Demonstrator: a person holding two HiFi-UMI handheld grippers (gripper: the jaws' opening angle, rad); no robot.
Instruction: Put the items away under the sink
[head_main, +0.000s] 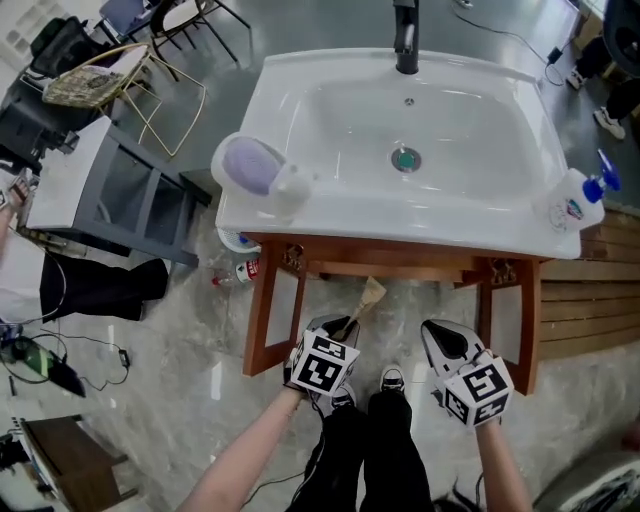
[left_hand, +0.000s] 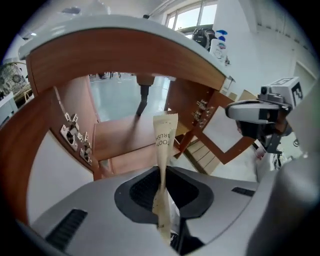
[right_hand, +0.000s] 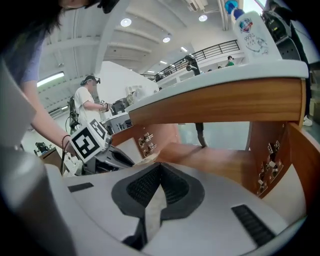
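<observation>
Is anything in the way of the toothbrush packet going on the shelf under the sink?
Nothing visible does. The toothbrush packet in the left hand-held gripper faces the cabinet's open front, the wooden shelf ahead shows bare, and the drain pipe hangs farther back.

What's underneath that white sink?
A wooden cabinet with a shelf inside and a dark drainpipe coming down to it. In the head view, the sink covers nearly all of the inside, and the shelf's far corners stay hidden.
</observation>
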